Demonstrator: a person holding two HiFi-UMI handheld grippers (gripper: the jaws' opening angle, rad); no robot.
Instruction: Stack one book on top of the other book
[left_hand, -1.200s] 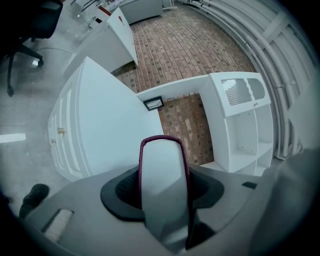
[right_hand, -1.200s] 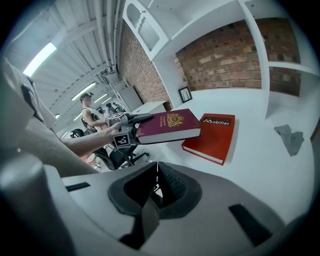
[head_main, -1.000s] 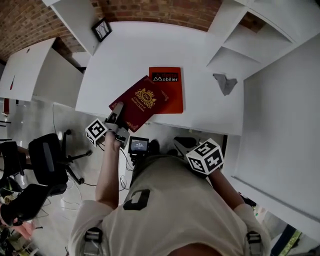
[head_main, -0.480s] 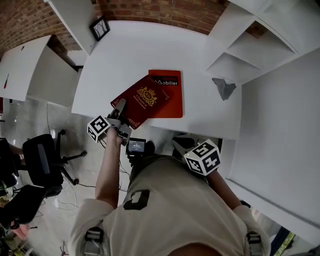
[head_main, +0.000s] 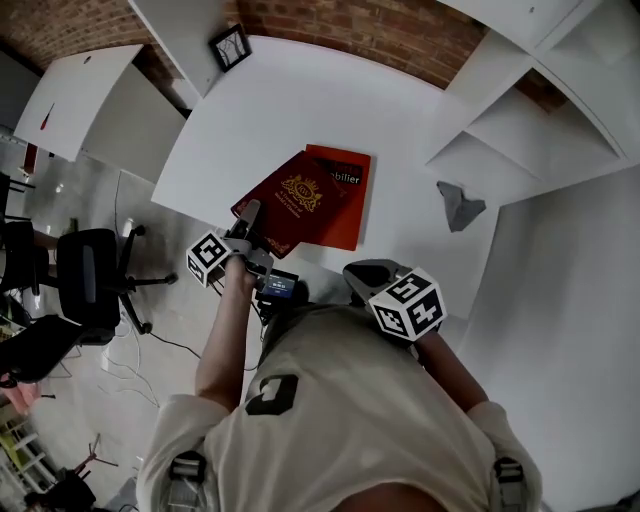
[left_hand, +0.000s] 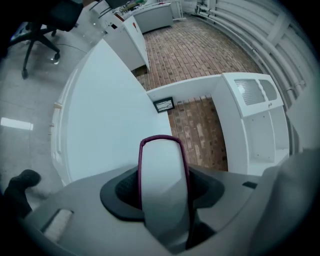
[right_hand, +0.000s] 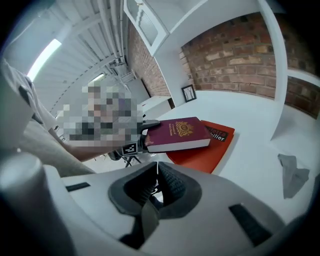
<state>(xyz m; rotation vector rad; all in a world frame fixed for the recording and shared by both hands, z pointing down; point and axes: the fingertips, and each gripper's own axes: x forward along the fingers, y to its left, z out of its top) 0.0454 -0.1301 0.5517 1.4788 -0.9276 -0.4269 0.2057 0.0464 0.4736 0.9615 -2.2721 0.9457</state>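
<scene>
One maroon book, one orange book

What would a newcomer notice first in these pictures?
First comes the maroon book with a gold crest, near the front edge of the white table. The left gripper grips it at a corner, and it overlaps the orange book. The right gripper hangs shut and empty by the table's near edge, and a grey crumpled scrap lies alone to the right.
</scene>
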